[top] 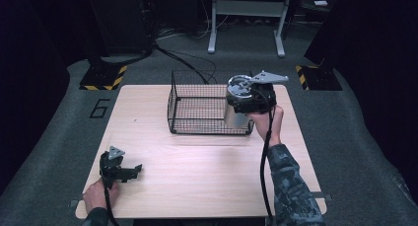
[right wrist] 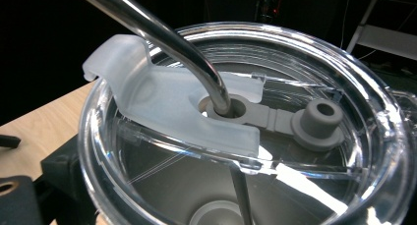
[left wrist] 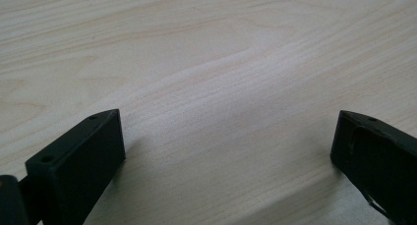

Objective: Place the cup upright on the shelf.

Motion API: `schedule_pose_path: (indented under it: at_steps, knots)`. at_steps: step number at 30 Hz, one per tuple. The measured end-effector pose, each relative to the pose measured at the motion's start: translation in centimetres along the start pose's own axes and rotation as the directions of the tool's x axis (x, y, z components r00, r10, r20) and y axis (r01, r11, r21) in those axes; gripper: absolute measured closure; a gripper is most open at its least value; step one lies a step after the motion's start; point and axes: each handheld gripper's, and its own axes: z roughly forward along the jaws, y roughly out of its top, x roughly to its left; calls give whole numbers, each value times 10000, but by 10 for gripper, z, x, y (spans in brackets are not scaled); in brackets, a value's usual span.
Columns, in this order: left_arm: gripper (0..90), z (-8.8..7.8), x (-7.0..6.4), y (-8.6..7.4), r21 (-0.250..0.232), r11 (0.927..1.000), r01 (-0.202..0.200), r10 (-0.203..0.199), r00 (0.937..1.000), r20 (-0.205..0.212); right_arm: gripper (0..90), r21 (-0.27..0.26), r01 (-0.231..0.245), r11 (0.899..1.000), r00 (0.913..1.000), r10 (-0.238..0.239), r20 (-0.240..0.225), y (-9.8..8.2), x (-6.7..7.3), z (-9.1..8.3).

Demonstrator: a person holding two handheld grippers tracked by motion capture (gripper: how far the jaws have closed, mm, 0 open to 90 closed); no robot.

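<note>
Two grippers: my right gripper [top: 242, 109] seemingly clamps the tumbler [top: 237, 103] beside the basket [top: 197, 107], not yet inside; left gripper [top: 129, 170] gapes, nothing between its jaws.

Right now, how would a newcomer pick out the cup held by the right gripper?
Start at the black wire basket at the table's far edge. At its right front corner the right gripper holds a steel tumbler. Its clear lid carries a metal straw and a grey stopper.

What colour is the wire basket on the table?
Black. The wire mesh basket shows best in the high view, against the light wooden table.
</note>
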Motion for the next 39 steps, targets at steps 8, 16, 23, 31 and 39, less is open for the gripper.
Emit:
schedule_pose_path:
  at_steps: [8, 16, 23, 31, 39]
  knots:
    - [0, 0, 0, 0, -3, 10000, 1, -1, 10000, 0, 37, 104, -115, 9999, 9999, 114, 114, 9, -1, 19]
    - [0, 0, 0, 0, -14, 10000, -6, 6, 10000, -5, 36, 237, 103, 9997, 9994, -111, 328, 13, -4, 38]
    - [0, 0, 0, 0, -11, 10000, -16, 16, 10000, -3, 36, 248, -208, 9995, 9983, 194, 548, 12, -10, 54]
    - [0, 0, 0, 0, -20, 10000, -9, 9, 10000, -7, 36, 343, -264, 9991, 9969, 238, 749, 12, -14, 70]
    - [0, 0, 0, 0, -7, 10000, -5, 5, 10000, 1, 36, 466, -258, 9986, 9964, 219, 819, 11, -12, 88]
